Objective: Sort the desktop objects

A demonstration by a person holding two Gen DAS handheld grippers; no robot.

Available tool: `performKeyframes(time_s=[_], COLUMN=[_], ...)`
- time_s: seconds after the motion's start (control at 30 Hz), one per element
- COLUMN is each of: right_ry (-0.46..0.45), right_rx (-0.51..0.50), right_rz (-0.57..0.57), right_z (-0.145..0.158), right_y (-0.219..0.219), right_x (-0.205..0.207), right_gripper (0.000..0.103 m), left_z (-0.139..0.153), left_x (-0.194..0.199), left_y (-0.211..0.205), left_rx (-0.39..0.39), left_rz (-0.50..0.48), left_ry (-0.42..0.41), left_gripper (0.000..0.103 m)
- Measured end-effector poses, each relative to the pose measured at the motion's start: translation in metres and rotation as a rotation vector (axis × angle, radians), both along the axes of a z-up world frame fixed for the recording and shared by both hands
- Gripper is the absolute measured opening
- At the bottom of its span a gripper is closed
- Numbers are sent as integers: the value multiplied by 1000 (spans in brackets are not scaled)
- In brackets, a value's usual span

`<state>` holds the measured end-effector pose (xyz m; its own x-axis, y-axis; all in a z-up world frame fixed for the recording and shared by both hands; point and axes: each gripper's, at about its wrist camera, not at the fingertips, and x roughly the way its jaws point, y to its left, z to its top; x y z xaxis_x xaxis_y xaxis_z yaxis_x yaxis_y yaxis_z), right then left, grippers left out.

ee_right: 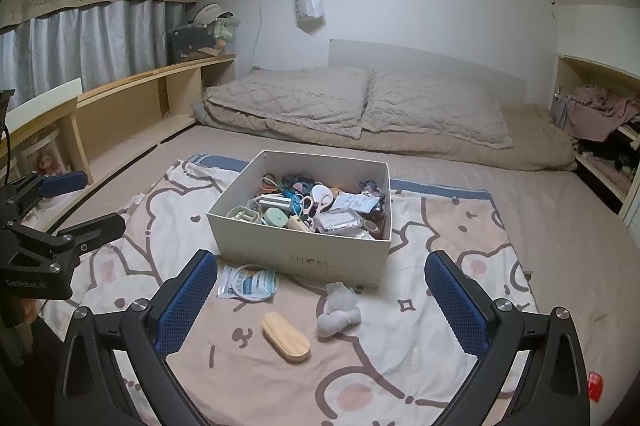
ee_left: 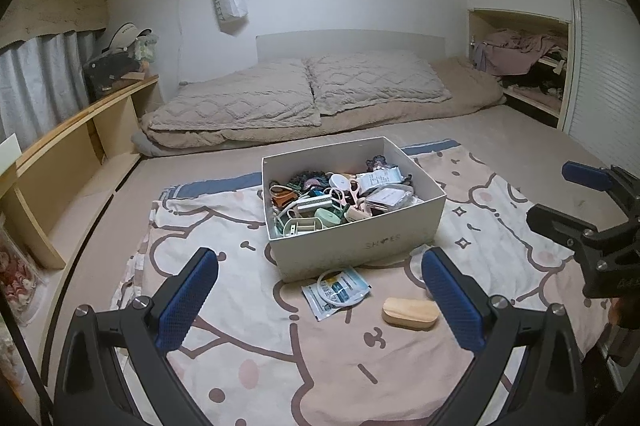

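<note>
Three loose items are left on the cartoon-print blanket (ee_right: 420, 366) in front of the white shoe box (ee_right: 304, 250), which is already crowded with small things: a wooden oval block (ee_right: 285, 336), a packet with a coiled white cable (ee_right: 249, 282) and a crumpled grey cloth (ee_right: 338, 310). Each is best taken singly, approached from above and gripped across its narrow side. The right tool (ee_right: 320, 306) is held wide open, empty, above the block. The left tool (ee_left: 320, 302) is likewise spread wide, with nothing gripped.
</note>
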<state>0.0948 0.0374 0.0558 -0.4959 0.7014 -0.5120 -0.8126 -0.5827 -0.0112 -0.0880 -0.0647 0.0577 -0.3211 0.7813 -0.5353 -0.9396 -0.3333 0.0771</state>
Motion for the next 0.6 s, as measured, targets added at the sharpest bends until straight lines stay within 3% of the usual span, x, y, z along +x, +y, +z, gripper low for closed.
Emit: performKeyframes(time_s=[0.6], right_ry=[-11], right_rx=[1], right_rz=[-1], right_z=[-1], right_y=[2], right_x=[-1], right_gripper=[103], left_z=[-3], left_x=[-1], left_y=[1], left_rx=[-4], left_rz=[1], left_ry=[-11], left_gripper=[102])
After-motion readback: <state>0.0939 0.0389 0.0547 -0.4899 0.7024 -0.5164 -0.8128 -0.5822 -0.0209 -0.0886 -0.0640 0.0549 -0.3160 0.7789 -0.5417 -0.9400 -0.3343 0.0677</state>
